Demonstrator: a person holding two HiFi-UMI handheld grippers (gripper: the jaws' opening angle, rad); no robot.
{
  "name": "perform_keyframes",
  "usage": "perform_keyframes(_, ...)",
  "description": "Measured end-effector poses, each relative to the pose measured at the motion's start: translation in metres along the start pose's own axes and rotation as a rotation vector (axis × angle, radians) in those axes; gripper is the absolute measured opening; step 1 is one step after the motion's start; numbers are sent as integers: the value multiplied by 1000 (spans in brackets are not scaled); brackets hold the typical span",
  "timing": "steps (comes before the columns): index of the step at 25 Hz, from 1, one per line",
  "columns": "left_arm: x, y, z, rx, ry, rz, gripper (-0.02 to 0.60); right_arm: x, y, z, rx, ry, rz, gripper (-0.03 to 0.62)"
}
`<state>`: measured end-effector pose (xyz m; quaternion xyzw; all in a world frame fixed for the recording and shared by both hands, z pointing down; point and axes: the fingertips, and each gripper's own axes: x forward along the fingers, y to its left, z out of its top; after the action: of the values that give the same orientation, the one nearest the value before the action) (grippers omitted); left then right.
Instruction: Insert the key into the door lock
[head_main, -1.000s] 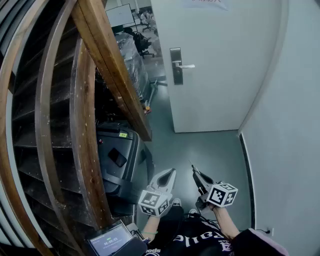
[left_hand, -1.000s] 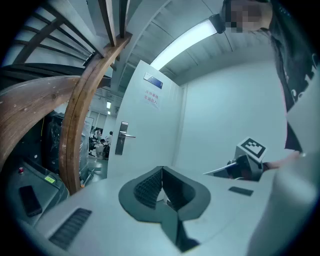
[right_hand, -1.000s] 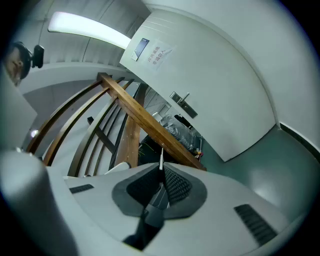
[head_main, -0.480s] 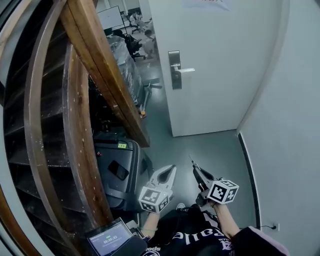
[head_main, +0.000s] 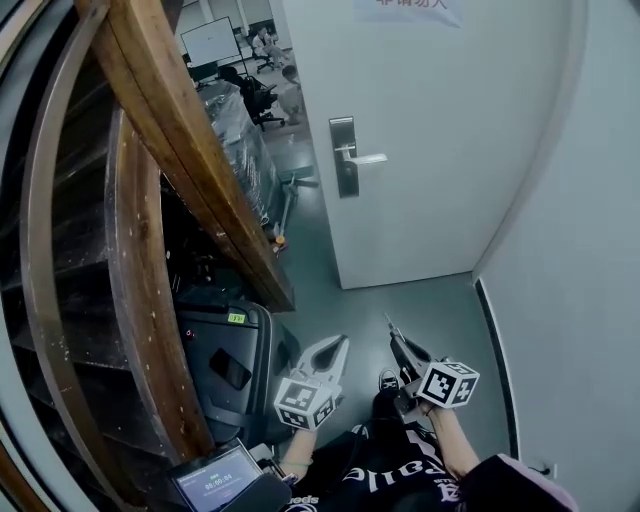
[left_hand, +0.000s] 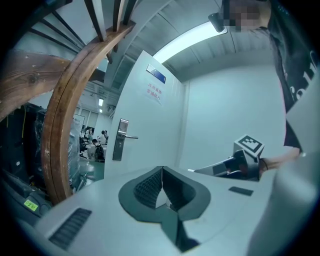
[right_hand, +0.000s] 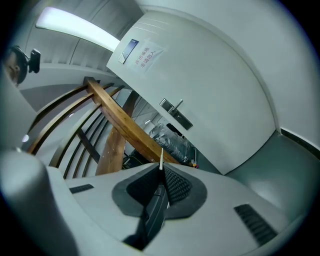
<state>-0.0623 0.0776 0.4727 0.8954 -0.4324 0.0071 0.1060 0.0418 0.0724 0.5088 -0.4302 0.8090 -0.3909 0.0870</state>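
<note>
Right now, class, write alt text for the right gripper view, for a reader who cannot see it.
The right gripper is shut on a thin silver key, its blade poking past the jaws toward a white door with a metal handle plate, some way off. A brown wooden stair rail slopes across the left.

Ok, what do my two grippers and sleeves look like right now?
The left gripper: pale grey tapered shell, dark ribbed pads, a cube of black-and-white square markers at its rear. The right gripper: same shape and cube, darker from the head view. The person wears a dark top with pale lettering.
</note>
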Motion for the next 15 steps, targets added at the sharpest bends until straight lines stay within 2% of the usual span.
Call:
perform_keyframes(6, 69, 49, 22, -14, -36, 60, 5, 68, -29, 62, -20, 37, 57, 35)
perform_keyframes(10, 113, 79, 41, -28, -67, 133, 5, 113, -48, 102, -37, 88, 108, 35)
perform_keyframes(15, 154, 106, 47, -35, -65, 202, 5, 158, -78, 142, -54, 121, 134, 35)
